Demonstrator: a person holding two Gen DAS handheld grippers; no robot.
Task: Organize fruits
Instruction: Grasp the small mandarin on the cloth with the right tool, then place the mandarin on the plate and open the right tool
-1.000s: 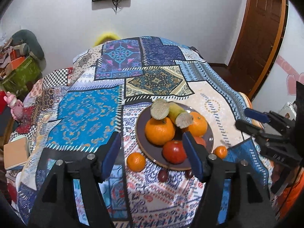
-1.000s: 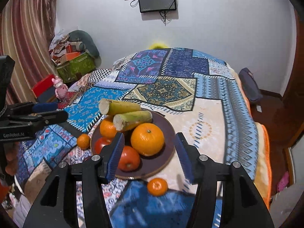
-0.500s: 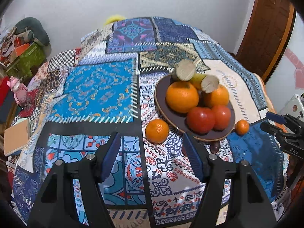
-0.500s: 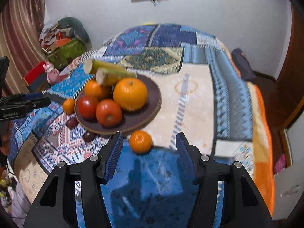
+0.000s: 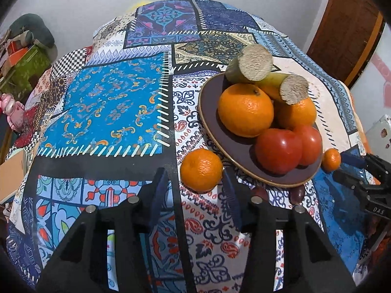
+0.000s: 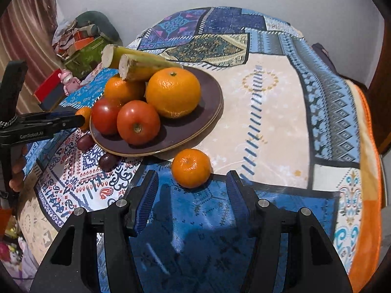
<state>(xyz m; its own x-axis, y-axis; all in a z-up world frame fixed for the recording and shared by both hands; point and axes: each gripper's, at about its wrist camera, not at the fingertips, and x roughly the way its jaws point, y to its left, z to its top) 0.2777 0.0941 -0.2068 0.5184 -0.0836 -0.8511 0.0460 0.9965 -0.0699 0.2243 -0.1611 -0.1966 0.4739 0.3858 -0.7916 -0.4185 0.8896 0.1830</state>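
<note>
One patchwork cloth-covered table (image 5: 102, 102). One brown round plate (image 6: 195, 124) holds two cut green stalks (image 6: 146, 63), two big oranges (image 6: 173, 92), two red tomatoes (image 6: 138, 125). Two small mandarins on cloth: one (image 5: 201, 169) just ahead of my left gripper (image 5: 195, 195), one (image 6: 191, 168) ahead of my right gripper (image 6: 191, 195). Both wide open, empty. Two dark grapes (image 6: 107, 160) beside the plate.

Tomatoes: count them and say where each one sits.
2. Both lie on the brown plate at its near edge, touching: one tomato in front, the other tomato beside it. More may be hidden behind the oranges.
</note>
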